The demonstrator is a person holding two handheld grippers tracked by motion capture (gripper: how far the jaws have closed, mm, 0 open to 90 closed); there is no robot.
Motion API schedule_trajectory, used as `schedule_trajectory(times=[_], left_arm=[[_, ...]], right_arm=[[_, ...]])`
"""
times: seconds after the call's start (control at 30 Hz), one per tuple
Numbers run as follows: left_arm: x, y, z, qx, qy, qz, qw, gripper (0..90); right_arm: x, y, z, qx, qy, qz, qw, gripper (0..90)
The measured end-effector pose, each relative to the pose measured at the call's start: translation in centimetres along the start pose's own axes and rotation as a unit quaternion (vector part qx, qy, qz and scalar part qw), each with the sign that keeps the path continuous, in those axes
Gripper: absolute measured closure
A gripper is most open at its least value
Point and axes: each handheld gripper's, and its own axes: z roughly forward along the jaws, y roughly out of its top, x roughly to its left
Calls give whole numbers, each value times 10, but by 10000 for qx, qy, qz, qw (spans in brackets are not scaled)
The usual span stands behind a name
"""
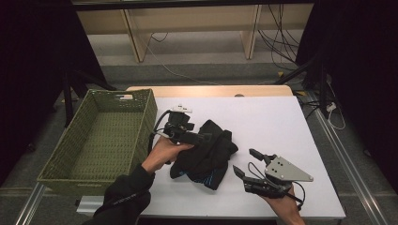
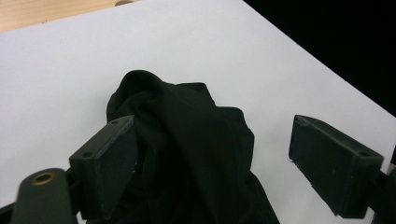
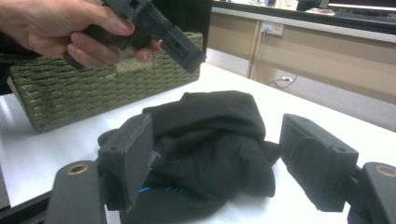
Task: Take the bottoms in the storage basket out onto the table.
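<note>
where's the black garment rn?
High view: black garment lies bunched on the white table, just right of the green basket, under the left gripper, with the right gripper open beside it.

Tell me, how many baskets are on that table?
1. A green woven basket sits at the table's left edge, beside the crumpled black garment. It looks empty, though its near wall hides part of the bottom.

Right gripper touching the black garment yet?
Apart. In the high view, white table shows between the right gripper and the black garment; its jaws stand open.
</note>
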Motion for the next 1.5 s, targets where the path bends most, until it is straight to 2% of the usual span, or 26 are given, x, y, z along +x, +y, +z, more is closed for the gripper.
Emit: schedule_trajectory(times=[0.3, 1.07, 1.5], left_arm=[[-4, 0, -7, -127, -93, 112, 9998, 150], [-10, -5, -20, -374, -160, 198, 9990, 146], [-8, -11, -29, -826, -177, 156, 9963, 99]], right_arm=[[0, 0, 0, -23, 4, 2, 10000, 275], [0, 0, 0, -44, 17, 19, 10000, 244], [-1, 1, -1, -61, 7, 30, 10000, 233]])
